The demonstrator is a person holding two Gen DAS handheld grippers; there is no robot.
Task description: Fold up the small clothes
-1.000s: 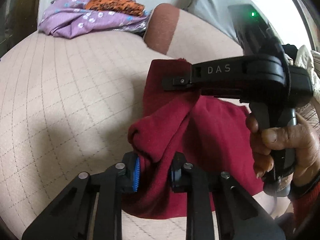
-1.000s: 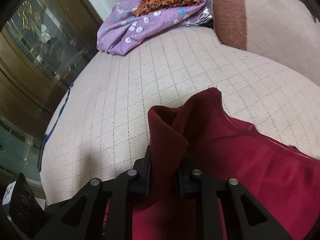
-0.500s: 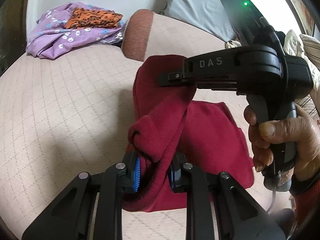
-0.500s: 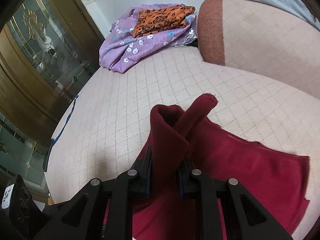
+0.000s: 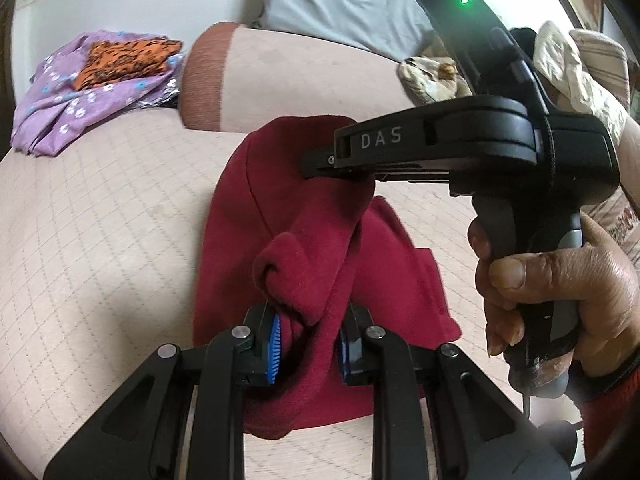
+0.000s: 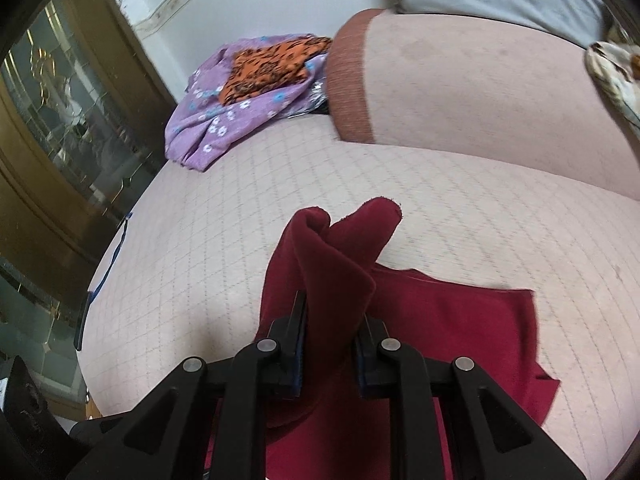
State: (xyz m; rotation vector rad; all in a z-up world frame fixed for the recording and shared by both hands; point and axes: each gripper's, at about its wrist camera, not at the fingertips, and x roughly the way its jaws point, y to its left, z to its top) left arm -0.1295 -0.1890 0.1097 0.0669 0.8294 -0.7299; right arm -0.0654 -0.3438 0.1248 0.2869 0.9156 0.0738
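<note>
Two grippers are clamped on one dark red garment (image 5: pixel 320 216), which is lifted in part above a quilted beige bed cover (image 5: pixel 100 220). In the left wrist view, the left gripper (image 5: pixel 308 340) is seen at the near edge with its jaws pressed onto a bunched fold of the red cloth; the blue-ribbed pads (image 5: pixel 274 340) are set against either side of that fold, and a rounded roll of fabric bulges just beyond them on the left. From there the cloth is drawn up and away to the far side, where its upper edge is caught at the tip of the right gripper (image 5: pixel 316 166), held level across the picture by a hand (image 5: pixel 560 292) wrapped round its handle. The rest of the garment is spread flat on the cover below and to the right.

In the right wrist view, the right gripper (image 6: pixel 330 344) is seen pinching a doubled flap of the same garment (image 6: pixel 440 320), which stands up between the jaws and ends in a loose pointed corner on the far side. At the far left of the bed, a purple flowered cloth (image 6: pixel 224 120) is heaped with an orange patterned piece (image 6: pixel 268 68) lying on top.
</note>
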